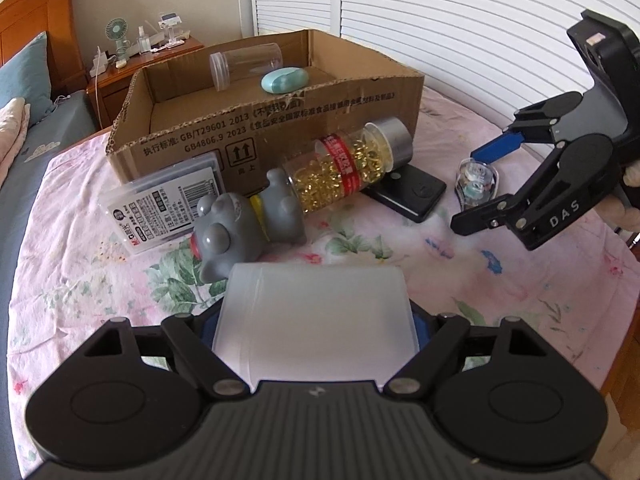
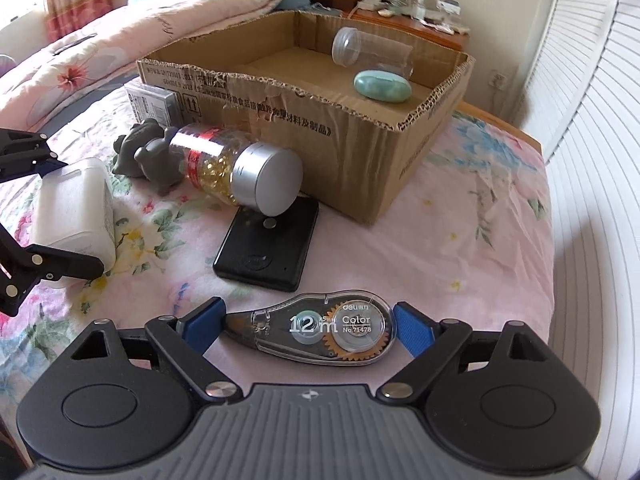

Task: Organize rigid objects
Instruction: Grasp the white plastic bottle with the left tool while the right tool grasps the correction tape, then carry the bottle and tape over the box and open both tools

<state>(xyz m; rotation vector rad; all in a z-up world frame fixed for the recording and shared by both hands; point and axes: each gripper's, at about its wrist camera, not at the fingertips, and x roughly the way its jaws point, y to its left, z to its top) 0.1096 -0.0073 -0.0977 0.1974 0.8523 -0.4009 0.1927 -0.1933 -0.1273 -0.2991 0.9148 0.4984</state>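
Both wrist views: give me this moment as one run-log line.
left gripper: shut on white box | right gripper: open around correction tape | cardboard box: holds clear jar, teal case

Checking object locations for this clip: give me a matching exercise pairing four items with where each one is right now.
Things:
1. correction tape
2. teal case
3. white box
4. capsule bottle

Places:
A. inside the cardboard box
B. between the left gripper pads
C. on the bedspread between the right gripper pads, which do not visibly press it
D. lying on its side, cap end over the black device

Pairs: 1-C, 2-A, 3-B, 4-D
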